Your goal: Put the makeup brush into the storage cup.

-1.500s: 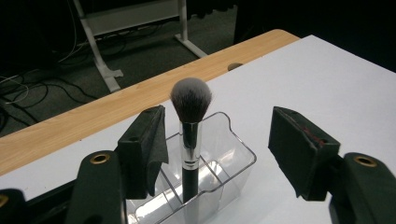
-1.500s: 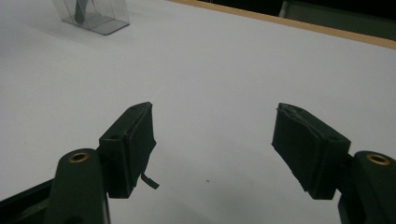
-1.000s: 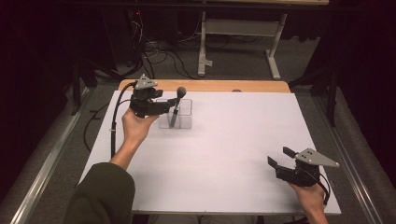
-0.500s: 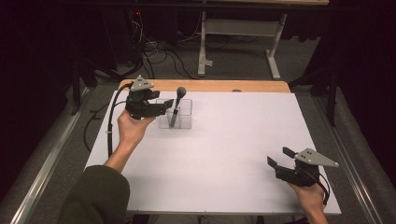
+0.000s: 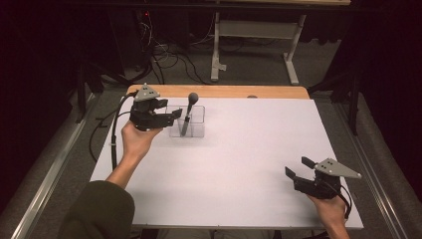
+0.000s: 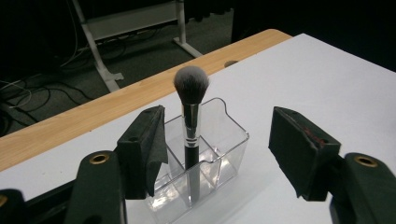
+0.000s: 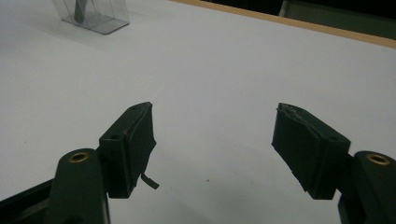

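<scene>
A makeup brush with a grey head and black handle stands upright in a clear plastic holder at the far left of the white table. My left gripper hovers just left of the holder, open and pointing at it. In the left gripper view the brush and the holder sit just beyond the wide-apart jaws of the left gripper, untouched. My right gripper rests open near the front right corner. Between the pads of the right gripper is bare table.
A wooden strip runs along the table's far edge. Behind it are a metal desk frame and loose cables on the floor. The holder is far off in the right gripper view.
My left gripper has drawn back a little to the left, away from the brush and holder. The right gripper has not moved.
</scene>
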`<control>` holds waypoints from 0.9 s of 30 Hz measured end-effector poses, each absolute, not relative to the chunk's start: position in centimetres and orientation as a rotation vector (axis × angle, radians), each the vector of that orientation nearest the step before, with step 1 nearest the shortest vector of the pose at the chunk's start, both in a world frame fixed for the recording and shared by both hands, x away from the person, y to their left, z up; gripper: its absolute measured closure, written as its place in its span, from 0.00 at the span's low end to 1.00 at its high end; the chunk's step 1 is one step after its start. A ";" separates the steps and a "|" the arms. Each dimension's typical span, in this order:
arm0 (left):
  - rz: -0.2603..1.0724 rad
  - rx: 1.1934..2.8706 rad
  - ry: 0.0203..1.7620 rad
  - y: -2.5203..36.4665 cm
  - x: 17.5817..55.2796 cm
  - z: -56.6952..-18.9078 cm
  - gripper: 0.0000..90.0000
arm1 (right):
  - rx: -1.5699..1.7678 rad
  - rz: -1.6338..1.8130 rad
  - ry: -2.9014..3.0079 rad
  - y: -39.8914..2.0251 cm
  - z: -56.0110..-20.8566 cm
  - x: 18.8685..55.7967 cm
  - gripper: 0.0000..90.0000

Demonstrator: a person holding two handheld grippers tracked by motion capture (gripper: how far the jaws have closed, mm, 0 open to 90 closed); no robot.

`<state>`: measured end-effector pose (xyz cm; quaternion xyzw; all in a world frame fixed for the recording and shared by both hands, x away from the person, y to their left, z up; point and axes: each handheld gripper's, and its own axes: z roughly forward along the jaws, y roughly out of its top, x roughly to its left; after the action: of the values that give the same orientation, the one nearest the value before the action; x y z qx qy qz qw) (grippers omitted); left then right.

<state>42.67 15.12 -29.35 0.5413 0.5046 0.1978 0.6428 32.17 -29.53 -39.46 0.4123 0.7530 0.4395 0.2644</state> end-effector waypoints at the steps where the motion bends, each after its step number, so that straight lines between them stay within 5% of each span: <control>1: 0.451 1.234 1.148 15.2 42.6 -29.4 0.40 | 1.112 1.188 2.036 -29.5 -39.5 32.2 0.35; 27: 0.444 1.222 1.124 16.6 40.2 -28.9 0.40 | 1.110 1.190 2.035 -29.5 -39.5 32.2 0.35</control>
<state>40.17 16.60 -28.88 0.5384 0.4953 0.1957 0.6531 32.20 -29.47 -39.48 0.4108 0.7533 0.4402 0.2647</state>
